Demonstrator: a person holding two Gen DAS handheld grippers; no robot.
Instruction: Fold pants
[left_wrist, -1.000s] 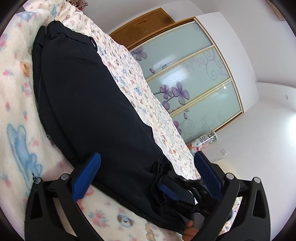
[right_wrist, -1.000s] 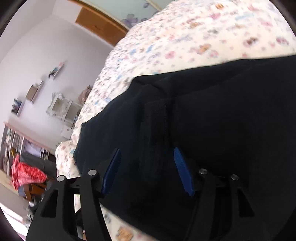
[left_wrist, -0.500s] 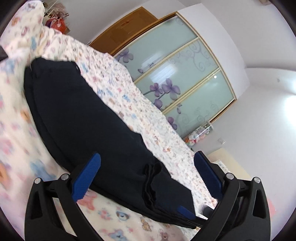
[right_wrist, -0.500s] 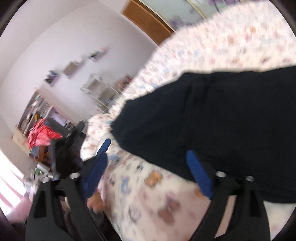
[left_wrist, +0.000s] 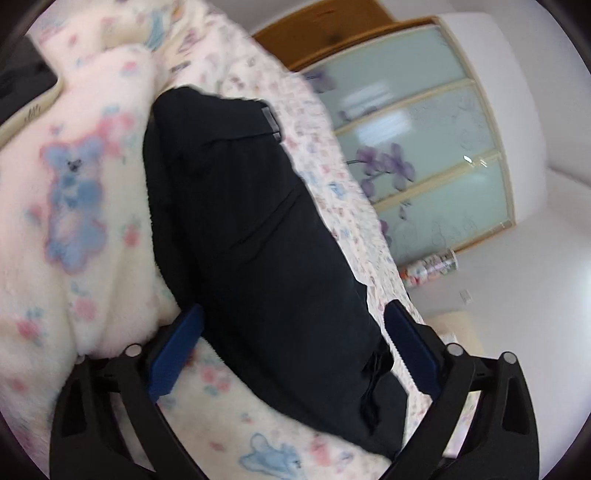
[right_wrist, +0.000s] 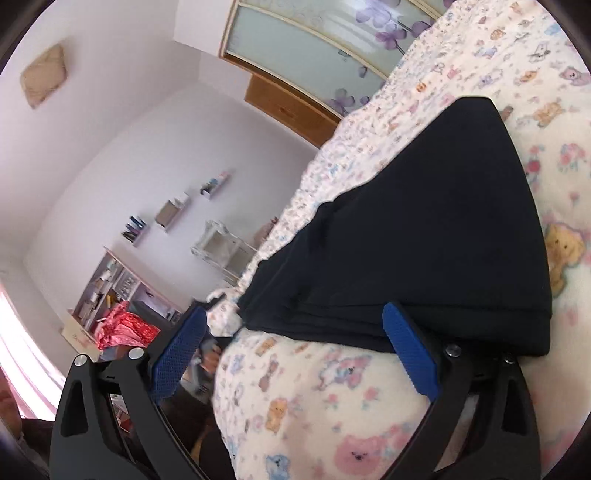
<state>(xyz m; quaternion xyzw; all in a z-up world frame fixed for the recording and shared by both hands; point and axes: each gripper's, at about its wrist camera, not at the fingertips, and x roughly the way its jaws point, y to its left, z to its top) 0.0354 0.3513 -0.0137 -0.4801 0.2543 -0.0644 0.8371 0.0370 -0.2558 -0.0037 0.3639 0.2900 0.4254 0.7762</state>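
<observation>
Black pants (left_wrist: 266, 236) lie on the bed, on a fleecy blanket (left_wrist: 70, 206) printed with bears, already doubled lengthwise into one long band with the legs stacked. In the left wrist view the waistband end sits far up the frame and the near end bunches in small wrinkles close to the left gripper (left_wrist: 291, 347), whose jaws stand wide with nothing between them, one blue pad on each side of the cloth. The right gripper (right_wrist: 291, 347) is likewise spread wide and empty; its view shows a stacked edge of the pants (right_wrist: 424, 236) just ahead of the pads, layers visible as thin ridges.

Judging from this, the step in hand is to take hold for the crosswise fold. To do it well, each gripper should come down on a corner of the same end and catch every layer at once (the ridged edge suggests several, and a shallow bite would leave the bottom one behind). The blanket is soft and lumpy, so the lower pad should slide under the cloth without scooping fleece. Lifting both corners level and carrying them over together should keep the edges aligned; the wrinkles at the near end would be better smoothed first.
</observation>
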